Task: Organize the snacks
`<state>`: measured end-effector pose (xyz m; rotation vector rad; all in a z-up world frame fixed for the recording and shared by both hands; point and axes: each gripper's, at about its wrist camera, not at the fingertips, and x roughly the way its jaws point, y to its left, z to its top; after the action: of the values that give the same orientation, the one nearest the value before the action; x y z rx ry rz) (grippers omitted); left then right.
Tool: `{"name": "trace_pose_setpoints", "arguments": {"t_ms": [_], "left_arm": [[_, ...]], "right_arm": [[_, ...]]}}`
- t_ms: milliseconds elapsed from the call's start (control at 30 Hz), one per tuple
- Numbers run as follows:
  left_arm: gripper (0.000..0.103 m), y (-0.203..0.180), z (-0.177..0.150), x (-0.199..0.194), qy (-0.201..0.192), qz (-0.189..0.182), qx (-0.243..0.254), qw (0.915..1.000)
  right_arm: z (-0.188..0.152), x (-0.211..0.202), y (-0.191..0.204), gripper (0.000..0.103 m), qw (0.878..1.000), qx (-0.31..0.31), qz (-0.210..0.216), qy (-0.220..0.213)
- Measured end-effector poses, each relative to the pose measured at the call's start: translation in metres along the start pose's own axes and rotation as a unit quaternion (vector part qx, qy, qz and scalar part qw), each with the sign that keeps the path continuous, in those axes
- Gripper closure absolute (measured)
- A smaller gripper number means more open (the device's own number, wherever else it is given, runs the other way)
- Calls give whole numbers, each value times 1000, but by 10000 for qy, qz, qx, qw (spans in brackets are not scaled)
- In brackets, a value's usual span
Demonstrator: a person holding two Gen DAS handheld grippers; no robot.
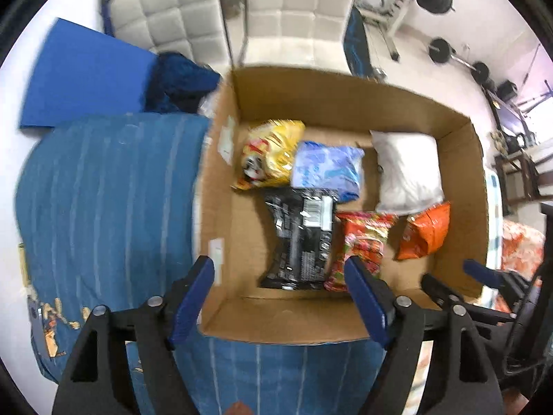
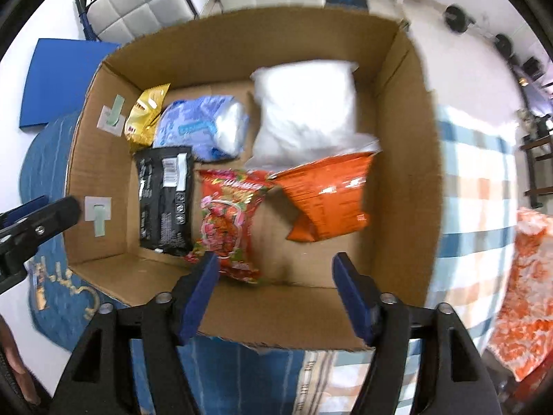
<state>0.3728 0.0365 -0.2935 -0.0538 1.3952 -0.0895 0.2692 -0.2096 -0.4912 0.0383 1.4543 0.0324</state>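
An open cardboard box holds several snack bags. A yellow bag and a light blue bag lie at its far left, a white bag at the far right. Nearer lie a black packet, a red bag and an orange bag. My left gripper hovers open over the box's near edge, holding nothing. My right gripper is open and empty above the near wall; it also shows at the right of the left wrist view as the right gripper.
The box rests on a blue striped cloth; a checked cloth lies to the right with an orange patterned item on it. A blue board, white padded chairs and weights stand beyond.
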Motion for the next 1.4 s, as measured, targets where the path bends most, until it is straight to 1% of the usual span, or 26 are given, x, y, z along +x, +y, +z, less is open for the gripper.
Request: {"name": "trace_pose_setpoints", "arguments": {"t_ms": [33, 100, 133, 200, 267, 300, 367, 533, 667, 700, 833, 1033, 1133, 1200, 1400], "left_arm": [[19, 0, -4, -3, -112, 86, -1, 9999], [12, -1, -10, -9, -230, 186, -4, 9996], [9, 0, -12, -11, -255, 170, -31, 9995], [6, -1, -15, -10, -277, 97, -49, 9996], [6, -1, -18, -10, -319, 85, -39, 9994], [5, -2, -19, -10, -329, 106, -44, 9994], [5, -3, -21, -11, -345, 117, -43, 9993], [5, -9, -28, -22, -477, 167, 19, 9987], [5, -16, -38, -48, -683, 250, 74, 9973], [5, -17, -42, -57, -786, 236, 65, 9966], [5, -19, -59, -94, -1122, 155, -5, 9936], [5, -23, -84, -145, -1349, 2, 4, 9909], [5, -27, -99, -171, -1497, 19, 66, 9887], [5, -29, -109, -184, -1547, 93, 97, 9879], [5, -31, -139, -217, -1638, 69, 113, 9864]], "right_arm": [[4, -6, 6, 18, 9999, -8, -51, -110], [8, -11, 11, 17, 9995, -12, -187, -257], [5, -15, 12, 17, 9991, -20, -273, -332], [4, -28, 6, 17, 9987, -20, -301, -412], [-1, -34, 7, 16, 9984, 12, -334, -456], [3, -34, 5, 8, 9984, 41, -305, -470], [3, -35, 4, 0, 9984, 121, -255, -498], [-4, -41, 2, 0, 9980, 233, -238, -542], [-12, -56, 1, 0, 9973, 299, -181, -649], [-15, -62, 1, 0, 9969, 297, -174, -702], [-33, -94, 2, 0, 9948, 267, -145, -971], [-68, -148, 1, 0, 9908, 196, -27, -1338], [-87, -178, 1, 0, 9887, 190, 90, -1482], [-99, -195, 1, 0, 9873, 204, 157, -1567], [-137, -244, 0, 0, 9839, 238, 310, -1745]]}}
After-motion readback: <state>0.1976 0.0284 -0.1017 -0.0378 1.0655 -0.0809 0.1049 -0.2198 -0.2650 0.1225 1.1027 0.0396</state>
